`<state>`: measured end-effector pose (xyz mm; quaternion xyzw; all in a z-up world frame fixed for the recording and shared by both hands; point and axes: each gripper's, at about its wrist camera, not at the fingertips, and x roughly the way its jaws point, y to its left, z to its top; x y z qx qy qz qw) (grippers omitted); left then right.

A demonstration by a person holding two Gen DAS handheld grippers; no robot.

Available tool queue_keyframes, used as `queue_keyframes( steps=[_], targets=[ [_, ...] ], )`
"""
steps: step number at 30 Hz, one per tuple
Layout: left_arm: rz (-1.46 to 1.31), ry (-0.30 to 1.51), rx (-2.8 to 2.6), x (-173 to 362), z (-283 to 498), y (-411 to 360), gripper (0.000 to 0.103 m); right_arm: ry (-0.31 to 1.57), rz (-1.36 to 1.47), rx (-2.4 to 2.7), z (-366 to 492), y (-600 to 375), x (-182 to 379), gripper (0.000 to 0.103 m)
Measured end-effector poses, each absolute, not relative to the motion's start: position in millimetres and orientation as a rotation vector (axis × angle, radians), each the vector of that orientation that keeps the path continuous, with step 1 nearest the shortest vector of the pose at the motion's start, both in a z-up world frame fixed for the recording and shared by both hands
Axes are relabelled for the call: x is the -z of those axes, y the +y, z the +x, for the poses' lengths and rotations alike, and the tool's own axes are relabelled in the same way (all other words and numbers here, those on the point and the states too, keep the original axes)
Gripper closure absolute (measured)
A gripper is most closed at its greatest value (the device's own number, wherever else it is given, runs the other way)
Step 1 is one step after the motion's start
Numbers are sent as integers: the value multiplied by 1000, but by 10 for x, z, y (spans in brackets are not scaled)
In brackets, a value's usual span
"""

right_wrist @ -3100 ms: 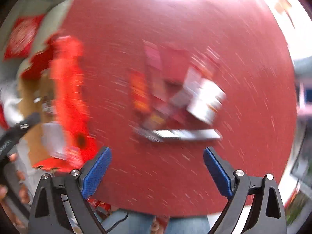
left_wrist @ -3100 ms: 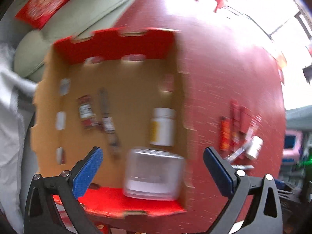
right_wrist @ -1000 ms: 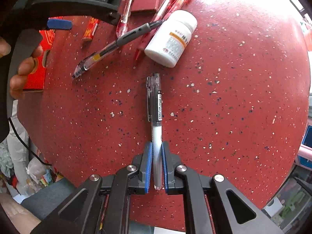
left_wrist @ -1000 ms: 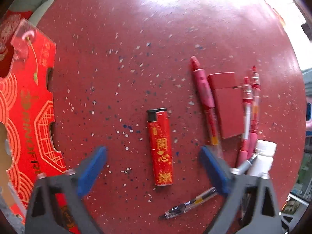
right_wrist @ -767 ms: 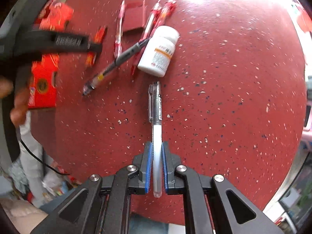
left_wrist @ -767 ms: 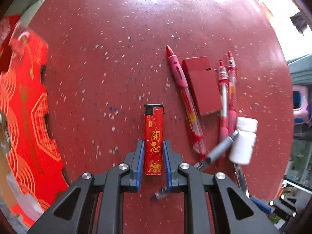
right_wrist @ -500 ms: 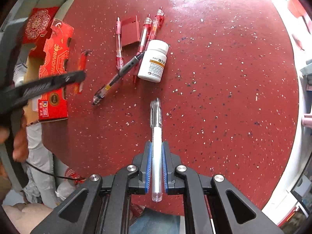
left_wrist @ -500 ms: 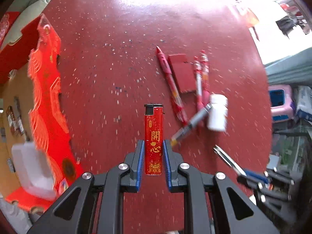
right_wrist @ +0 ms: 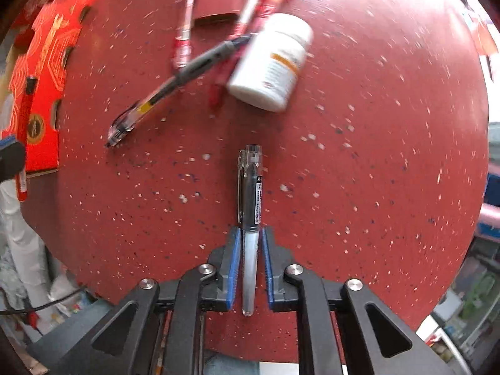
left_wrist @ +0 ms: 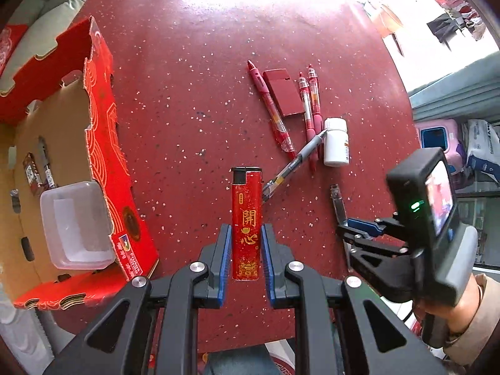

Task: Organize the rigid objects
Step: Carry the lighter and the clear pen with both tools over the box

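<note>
Both grippers: left (left_wrist: 245, 247) grasps red gold-lettered lighter (left_wrist: 246, 218); right (right_wrist: 250, 265), opening, flanks clear pen (right_wrist: 250, 218)

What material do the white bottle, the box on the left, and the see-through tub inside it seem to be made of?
White bottle: probably plastic, opaque with a smooth, slightly matte skin and a printed label.
Box: corrugated cardboard, with raw brown inner walls, a glossy red printed outside and die-cut edges.
Tub: likely clear plastic, translucent and cloudy, with rounded corners.
</note>
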<state>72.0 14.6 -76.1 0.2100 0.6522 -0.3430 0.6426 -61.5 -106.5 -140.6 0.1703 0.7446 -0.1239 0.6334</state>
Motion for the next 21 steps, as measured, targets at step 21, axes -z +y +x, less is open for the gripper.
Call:
queue_keyframes(
  steps=[21],
  targets=[
    [284, 1360, 633, 123, 1082, 760, 83, 1407, 398, 139, 82, -730, 44, 92]
  ],
)
